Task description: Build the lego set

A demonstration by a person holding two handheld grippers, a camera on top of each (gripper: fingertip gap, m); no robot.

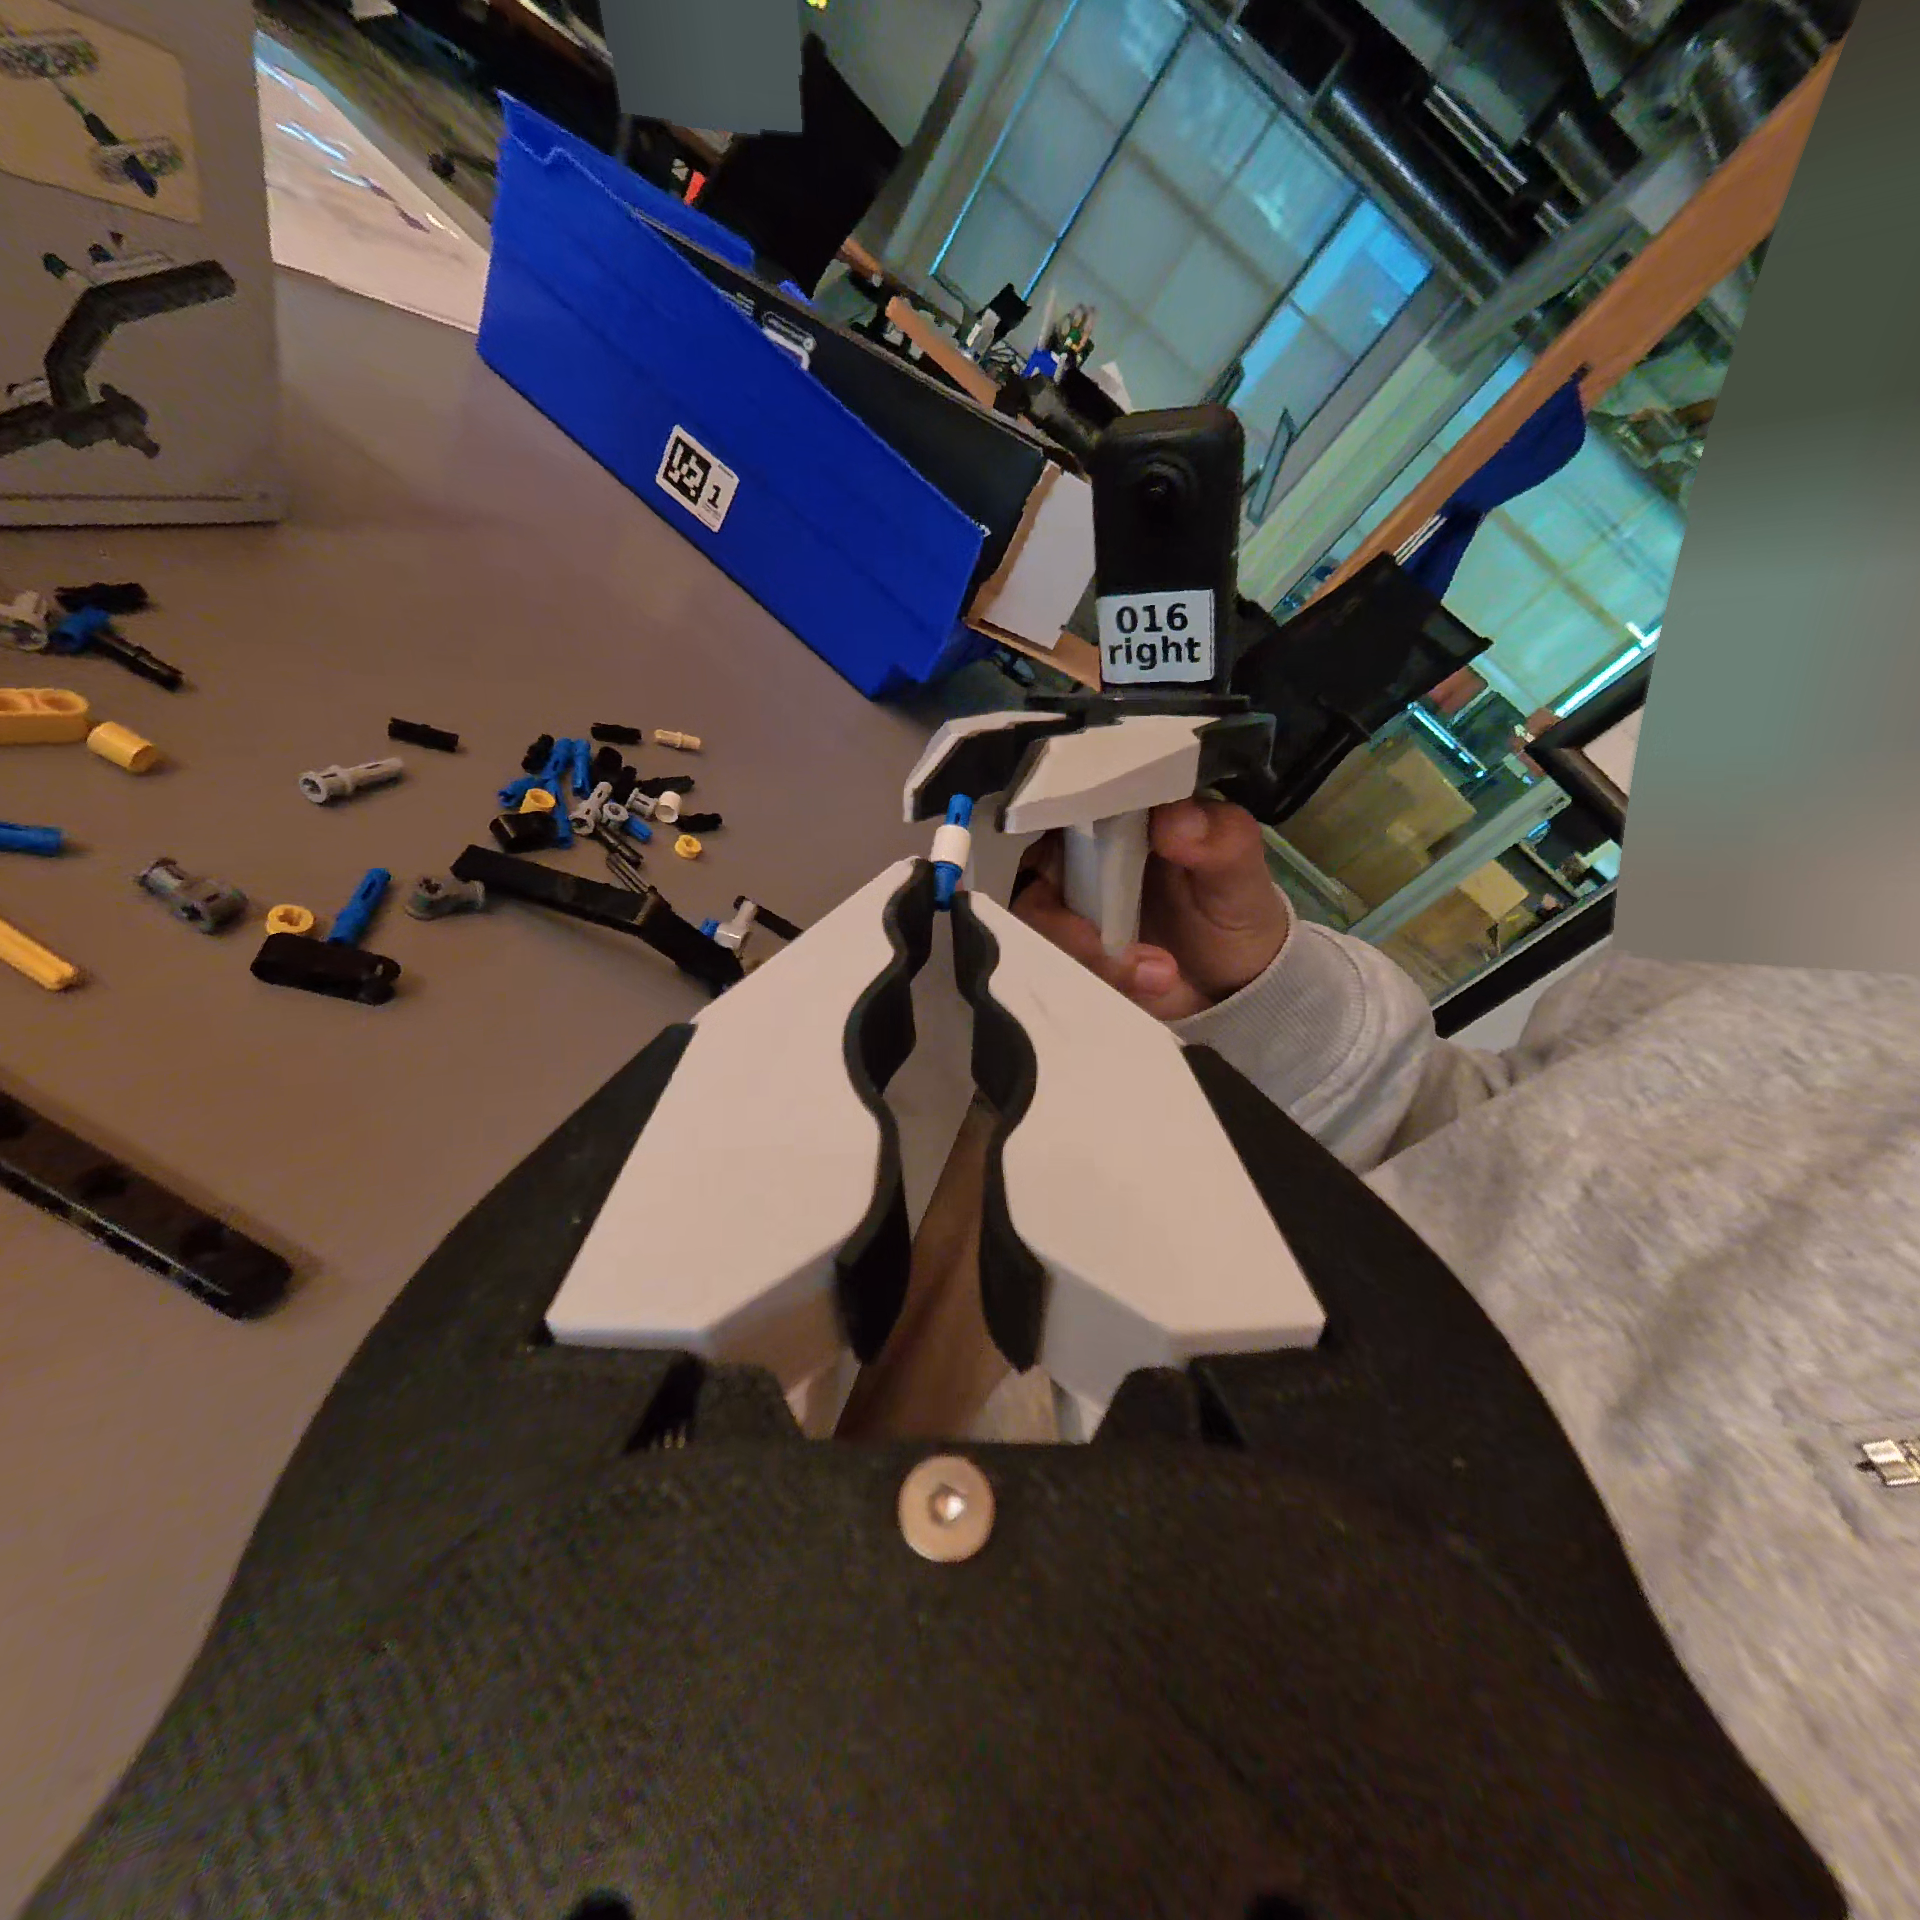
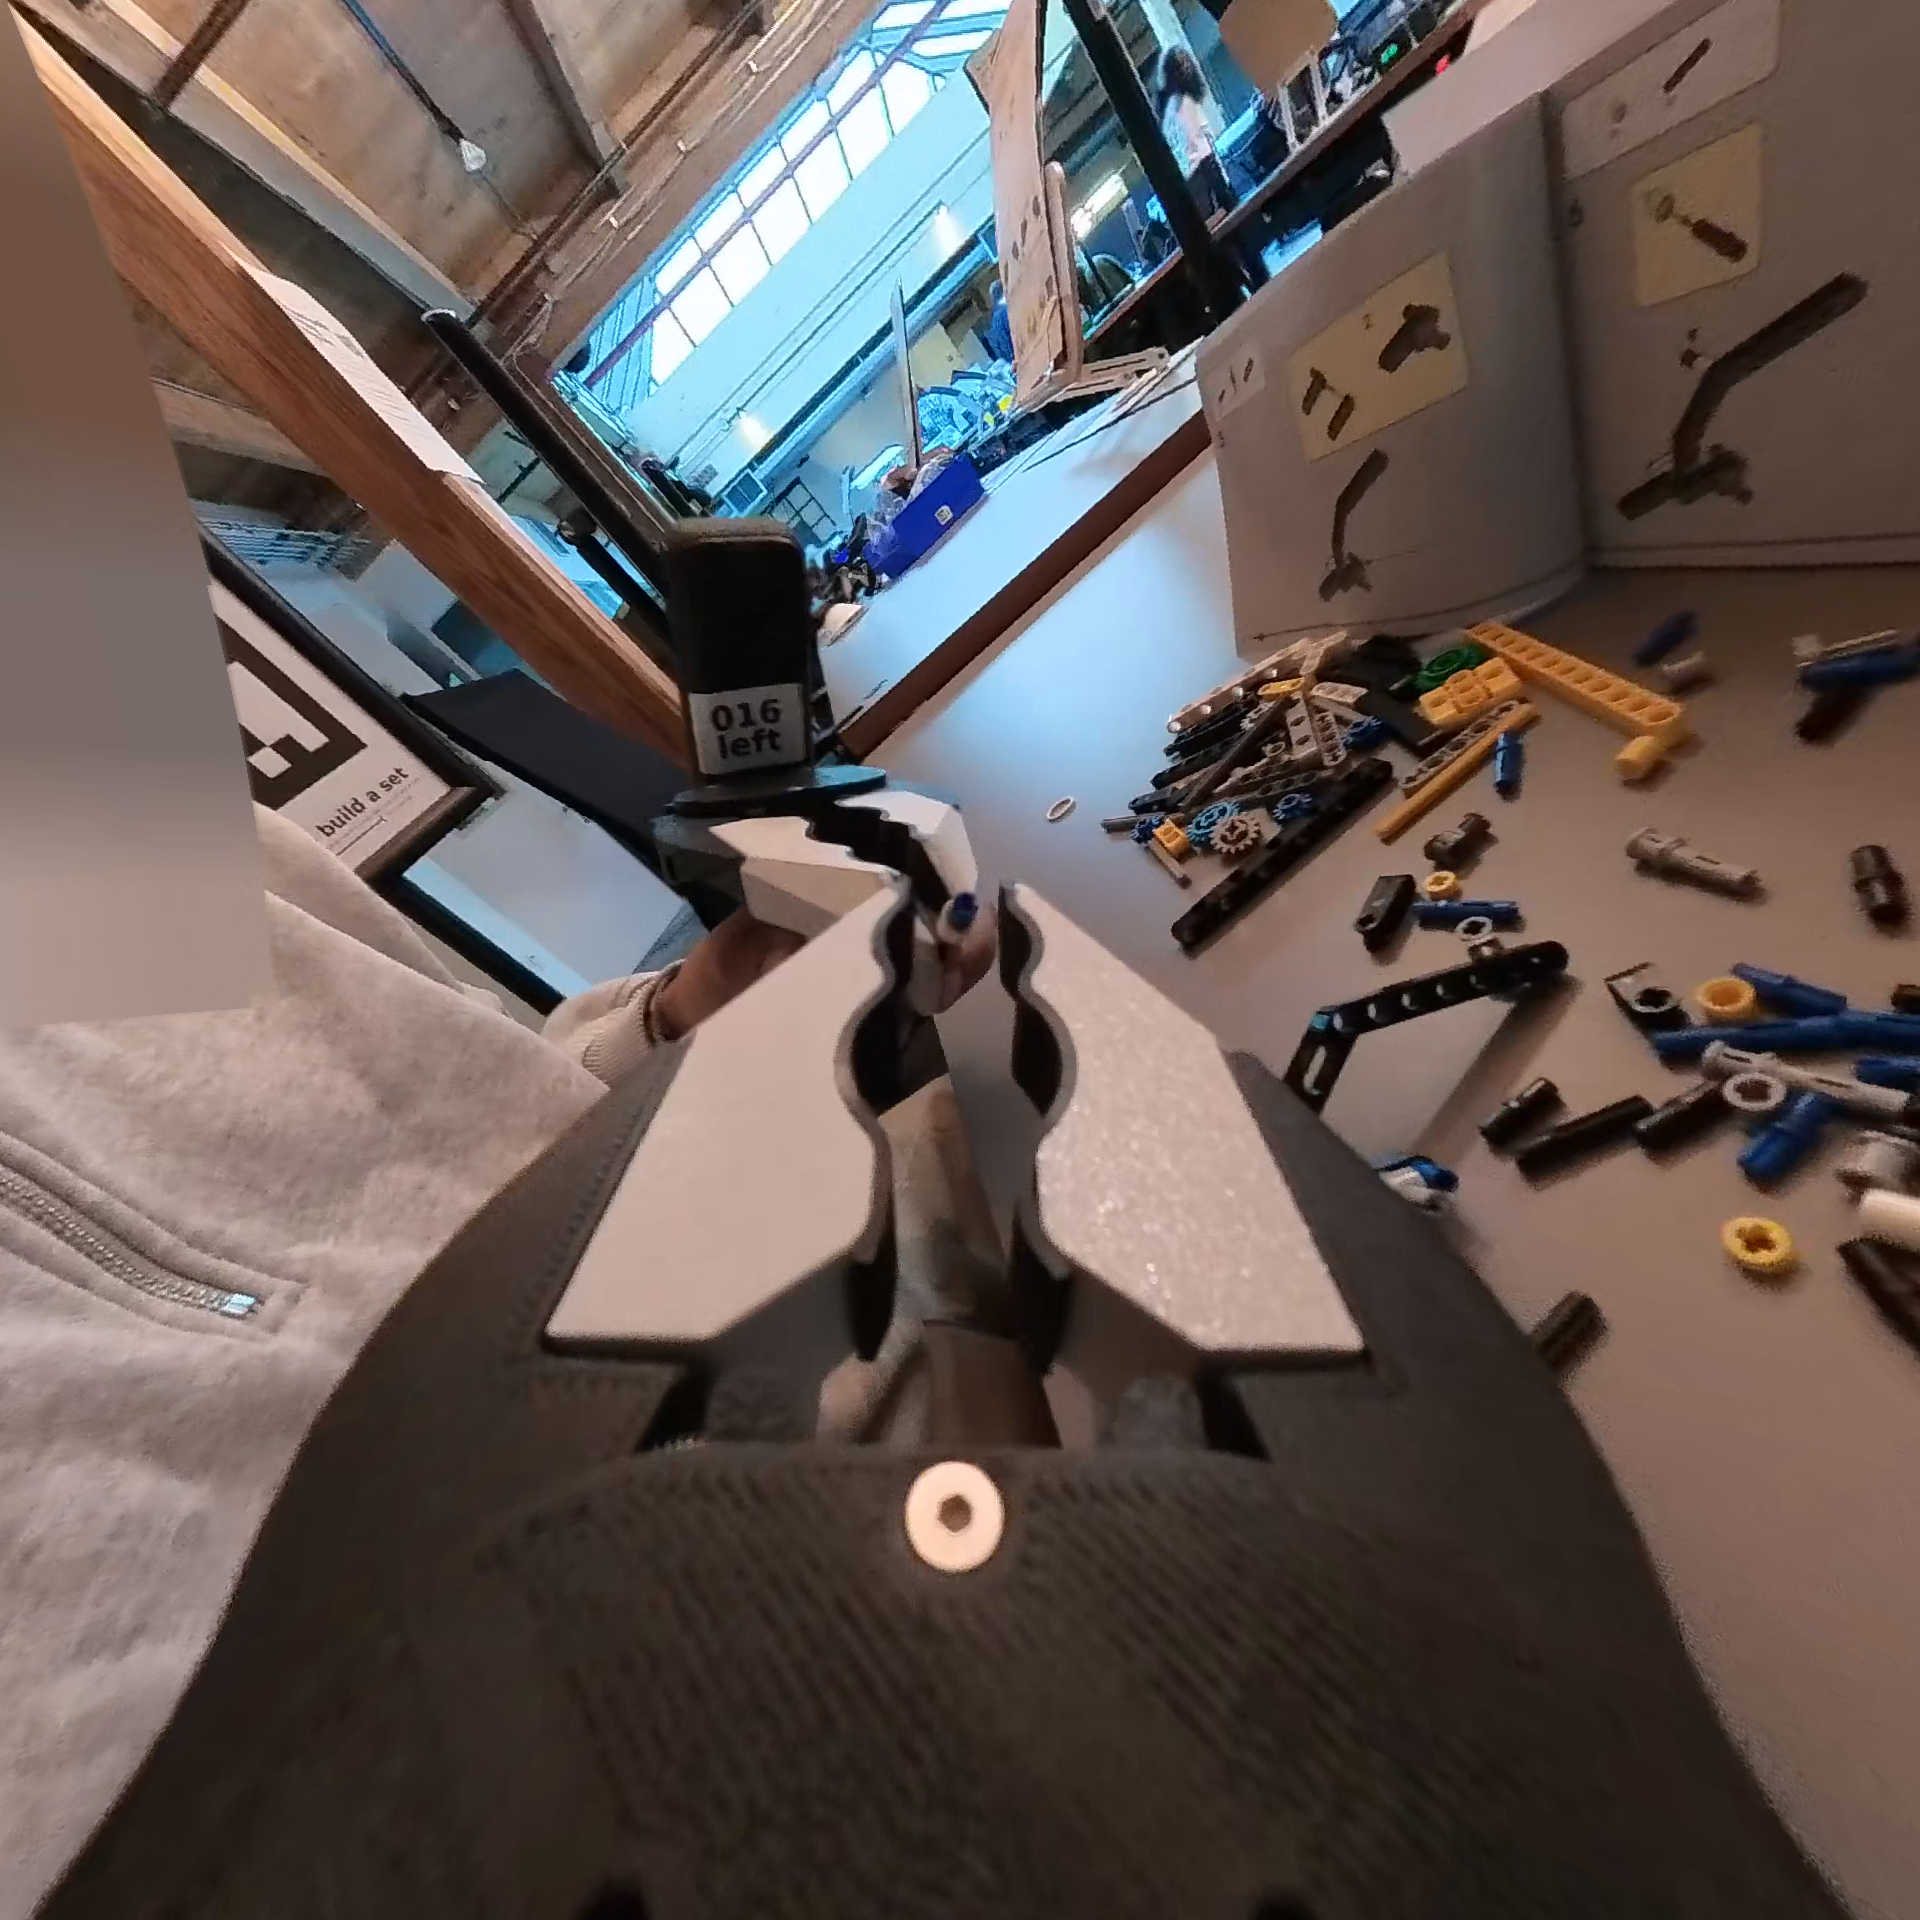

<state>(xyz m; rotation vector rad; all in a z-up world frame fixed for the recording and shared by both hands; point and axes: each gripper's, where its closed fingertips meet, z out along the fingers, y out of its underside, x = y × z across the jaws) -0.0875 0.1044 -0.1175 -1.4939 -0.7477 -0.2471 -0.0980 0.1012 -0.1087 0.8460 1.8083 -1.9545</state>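
Pin held up between two tongs above the table

Left tongs [image 1: 940, 883] are clenched on a blue pin [image 1: 948, 847] with a white sleeve; right tongs [image 2: 951, 909] just ahead have their jaws slightly apart, grasping nothing. Loose lego pieces [image 1: 582, 800] lie on the grey table [image 1: 416, 623] left of them. Beyond, a blue bin [image 1: 727, 416] holds a dark box, its contents hidden

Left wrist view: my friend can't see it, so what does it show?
The left gripper pinches a small blue pin with a white sleeve at its tips, held up toward the right gripper, whose fingers are apart. Loose blue, black and yellow pieces lie on the grey table beside a blue bin.
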